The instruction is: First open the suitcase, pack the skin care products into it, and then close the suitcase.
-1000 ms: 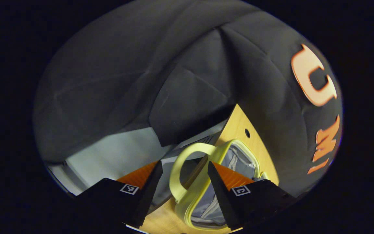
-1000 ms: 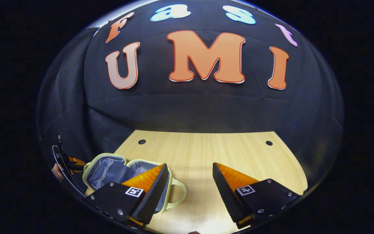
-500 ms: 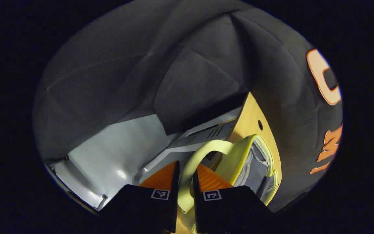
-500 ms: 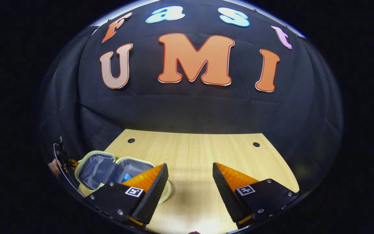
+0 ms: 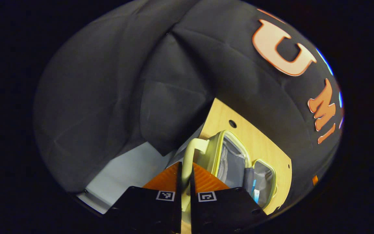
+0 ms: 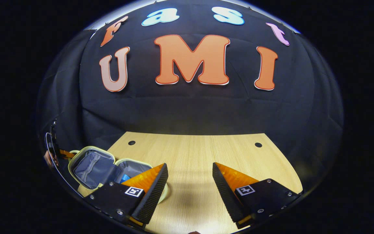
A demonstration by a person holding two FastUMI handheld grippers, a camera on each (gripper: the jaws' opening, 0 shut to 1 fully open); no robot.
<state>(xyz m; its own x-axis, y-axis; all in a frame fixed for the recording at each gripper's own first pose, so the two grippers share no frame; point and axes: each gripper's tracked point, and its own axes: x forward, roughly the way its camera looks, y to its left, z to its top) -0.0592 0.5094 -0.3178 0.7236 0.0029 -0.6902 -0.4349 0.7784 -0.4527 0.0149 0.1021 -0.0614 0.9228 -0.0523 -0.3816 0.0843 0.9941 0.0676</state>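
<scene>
Suitcase [image 6: 91,167] lies open at wooden table's [image 6: 200,156] left edge

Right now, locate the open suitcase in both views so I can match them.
Left gripper view: suitcase lower centre-right, just beyond the left tool, which pinches its handle.
Right gripper view: suitcase lower left, beside the right tool.
Shared landmark: the table hole near the suitcase.

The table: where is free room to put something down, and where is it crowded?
The table is bare from the open suitcase rightward to its far edge, between the two small holes and around the right hand-held gripper. It is crowded at the near left corner, where the left hand-held gripper pinches the suitcase handle.
</scene>
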